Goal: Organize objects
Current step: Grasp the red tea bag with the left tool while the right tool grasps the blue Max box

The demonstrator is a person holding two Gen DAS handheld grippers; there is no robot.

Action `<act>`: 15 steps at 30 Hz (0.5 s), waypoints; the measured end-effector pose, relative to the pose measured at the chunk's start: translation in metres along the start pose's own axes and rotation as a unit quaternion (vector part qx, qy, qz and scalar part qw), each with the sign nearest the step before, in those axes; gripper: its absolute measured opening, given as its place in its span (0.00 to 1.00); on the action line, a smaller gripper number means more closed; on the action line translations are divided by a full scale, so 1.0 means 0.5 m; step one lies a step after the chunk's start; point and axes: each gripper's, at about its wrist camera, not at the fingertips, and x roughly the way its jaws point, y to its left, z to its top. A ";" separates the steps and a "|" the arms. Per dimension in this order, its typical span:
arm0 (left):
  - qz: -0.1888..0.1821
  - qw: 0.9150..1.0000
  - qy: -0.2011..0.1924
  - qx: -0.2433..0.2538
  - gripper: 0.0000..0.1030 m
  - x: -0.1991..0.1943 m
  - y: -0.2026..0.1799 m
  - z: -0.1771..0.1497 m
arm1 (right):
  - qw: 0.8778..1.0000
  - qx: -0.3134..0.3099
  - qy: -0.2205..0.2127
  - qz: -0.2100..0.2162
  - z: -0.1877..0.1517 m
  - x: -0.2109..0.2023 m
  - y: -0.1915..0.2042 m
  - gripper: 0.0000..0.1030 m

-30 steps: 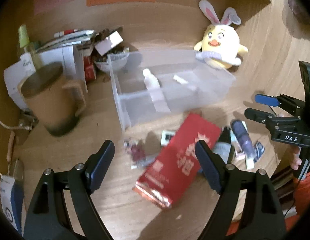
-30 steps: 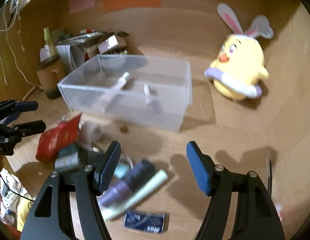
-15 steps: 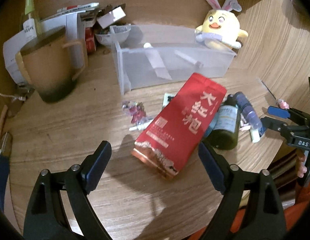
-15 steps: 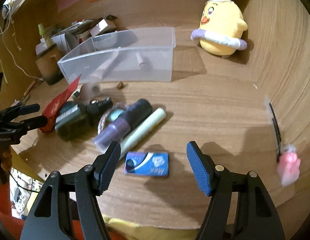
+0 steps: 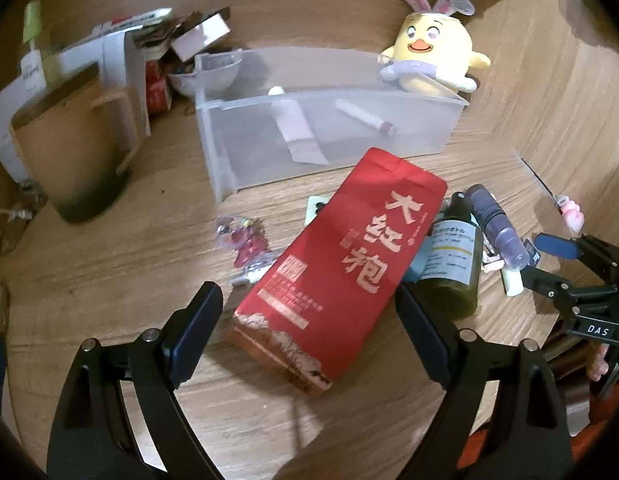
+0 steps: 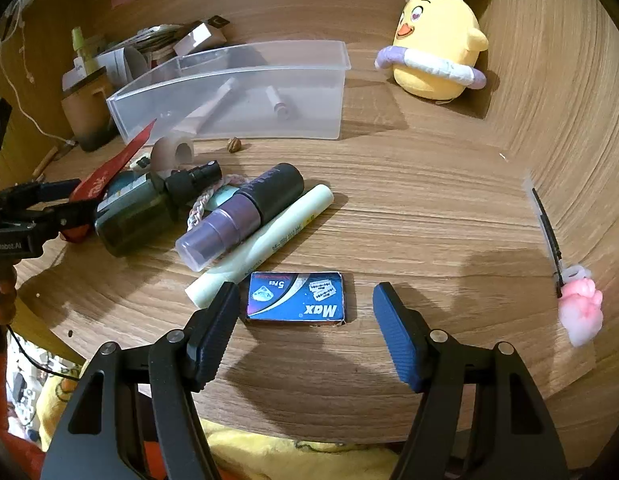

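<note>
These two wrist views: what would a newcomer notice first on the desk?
Probably the red pouch with large pale characters, lying flat on the desk just ahead of the open left gripper. Next the yellow plush chick with rabbit ears, sitting at the back beside the clear bin. In the right view, a blue box lies just ahead of the open right gripper, near a heap of bottles.

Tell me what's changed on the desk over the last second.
Both claws came down toward the desk. The left claw now straddles the near end of the red foil pouch; the right claw hangs open around the small blue blade box. Neither has gripped anything. The clear plastic bin and the clutter lie as before.
</note>
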 end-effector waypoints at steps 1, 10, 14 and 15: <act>-0.002 1.000 -0.001 0.003 0.85 0.001 -0.002 -0.001 | 1.000 -0.002 -0.002 -0.004 -0.002 0.000 0.001 0.62; -0.002 1.000 0.001 -0.007 0.55 -0.003 0.010 -0.022 | 1.000 0.004 -0.010 -0.015 -0.001 -0.004 -0.009 0.43; 0.000 1.000 -0.017 -0.021 0.54 -0.018 0.018 -0.024 | 1.000 0.010 -0.016 -0.018 0.001 -0.006 -0.017 0.43; 0.000 1.000 -0.021 -0.022 0.54 -0.021 0.018 -0.023 | 1.000 0.012 -0.018 -0.018 0.002 -0.007 -0.019 0.43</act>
